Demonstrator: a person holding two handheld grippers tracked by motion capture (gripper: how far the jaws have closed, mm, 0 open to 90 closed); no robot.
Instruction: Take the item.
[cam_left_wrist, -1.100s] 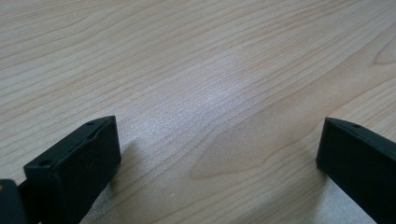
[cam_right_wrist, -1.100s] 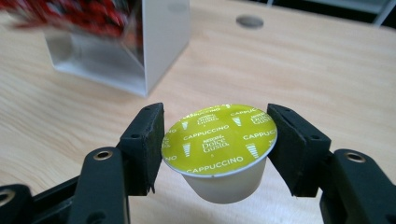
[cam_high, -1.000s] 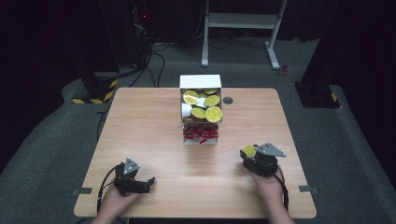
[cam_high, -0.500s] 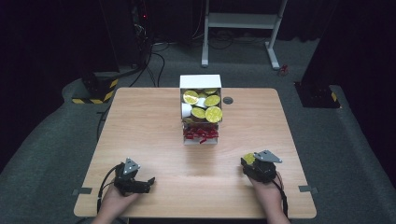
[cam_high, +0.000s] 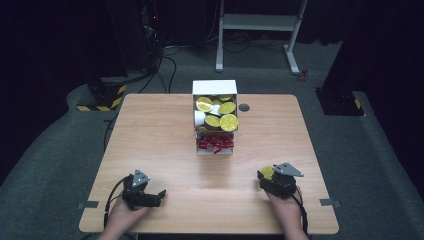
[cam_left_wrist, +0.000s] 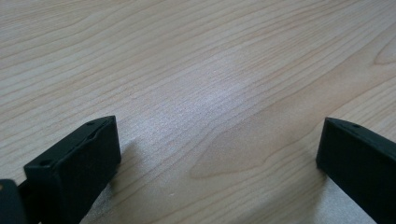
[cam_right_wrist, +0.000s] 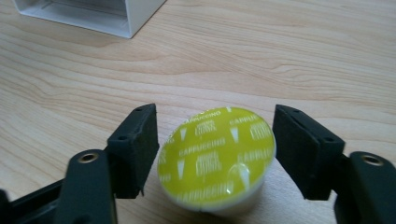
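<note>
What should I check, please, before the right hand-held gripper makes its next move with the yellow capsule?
1. Capsule sits between the jaws of the right hand-held gripper: ok.
2. Jaws gripping the capsule: not ok; in the right gripper view a small gap shows on each side, so the capsule looks released.
3. Capsule upright on the table, yellow lid up: ok.
4. Left hand-held gripper out of the way: ok; it rests open near the table's near left corner, nothing between its jaws.
5. Box apart from the capsule: ok; it stands at the far middle of the table.
6. Capsule undamaged: cannot tell; its underside is hidden.
</note>
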